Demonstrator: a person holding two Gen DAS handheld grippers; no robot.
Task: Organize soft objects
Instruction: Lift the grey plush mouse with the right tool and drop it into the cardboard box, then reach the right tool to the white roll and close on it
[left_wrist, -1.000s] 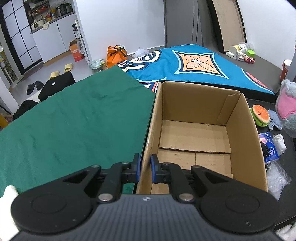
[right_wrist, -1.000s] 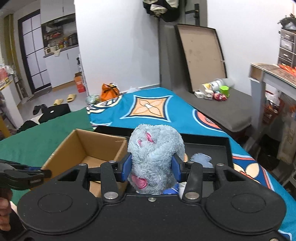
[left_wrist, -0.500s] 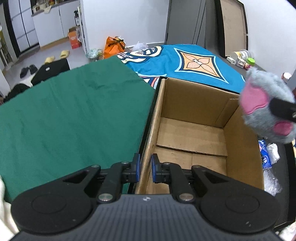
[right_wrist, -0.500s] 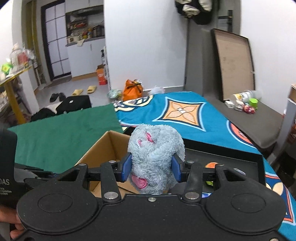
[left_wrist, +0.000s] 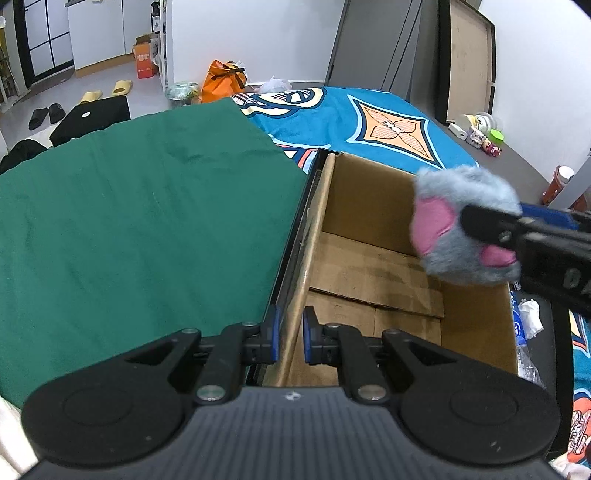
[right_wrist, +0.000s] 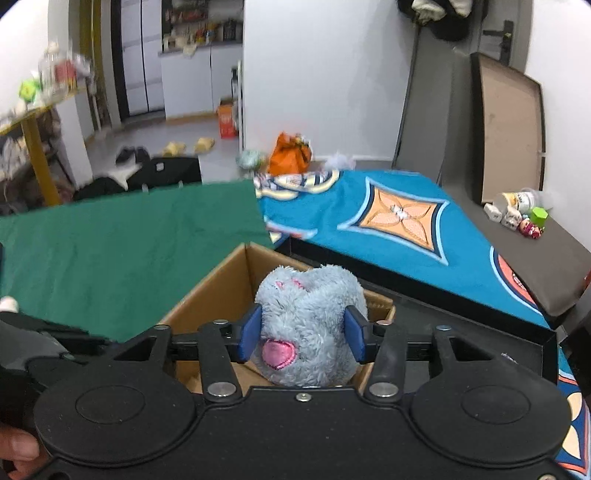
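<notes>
Grey-blue plush with pink patches, the toy sits between the blue pads of the right gripper, which has just been opening its jaws; the pads are at the fur on both sides, and the frames do not settle whether they still press it. In the left wrist view the toy hangs at 3 o'clock, above the right wall of the box, with the right gripper coming in from the right edge. In the right wrist view the box lies under and behind the toy, toward 11 o'clock of it.

The box is open-topped brown cardboard, and its floor flaps are bare. The left gripper is clamped on the box's left wall near the front corner, jaws nearly closed with the cardboard edge between the pads. The box stands in a black tray, whose rim shows at 3 o'clock of the toy in the right wrist view.

At 9 o'clock of the box spreads a green cloth; at 12 o'clock a blue cloth with an orange diamond. Past the box's right wall, at 4 o'clock, lie plastic wrappers. An orange bag stands on the floor beyond the cloths
</notes>
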